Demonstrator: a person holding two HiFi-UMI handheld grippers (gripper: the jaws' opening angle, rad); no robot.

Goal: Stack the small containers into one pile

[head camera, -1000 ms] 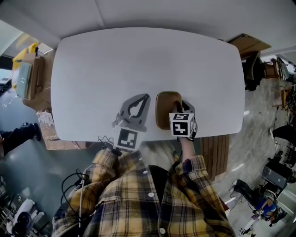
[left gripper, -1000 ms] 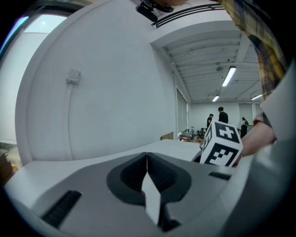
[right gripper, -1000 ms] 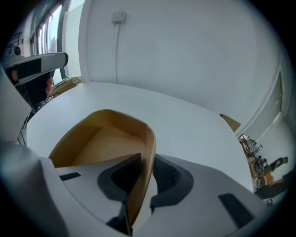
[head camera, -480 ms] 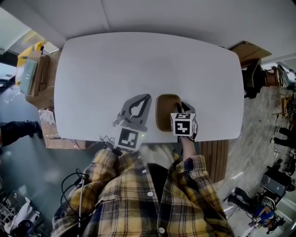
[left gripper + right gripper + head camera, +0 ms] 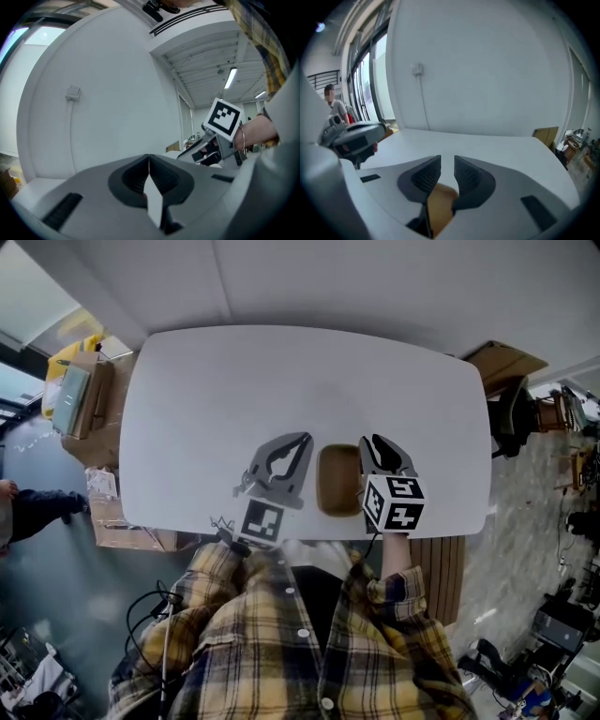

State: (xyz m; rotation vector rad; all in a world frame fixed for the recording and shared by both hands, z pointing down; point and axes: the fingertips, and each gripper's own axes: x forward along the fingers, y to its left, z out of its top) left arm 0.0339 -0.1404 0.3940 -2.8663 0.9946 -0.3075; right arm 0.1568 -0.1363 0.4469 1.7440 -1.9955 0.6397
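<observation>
The right gripper (image 5: pixel 447 161) is released: its jaws have just been opening and now stand a little apart, pressing on nothing. The brown container (image 5: pixel 439 206) shows below them through the gap, and in the head view it sits on the desk (image 5: pixel 281 381) just to this gripper's left. The left gripper (image 5: pixel 149 157) is clenched on nothing, its jaws meeting at the tips, and it is just beyond the container's other side, near the person's edge of the desk.
</observation>
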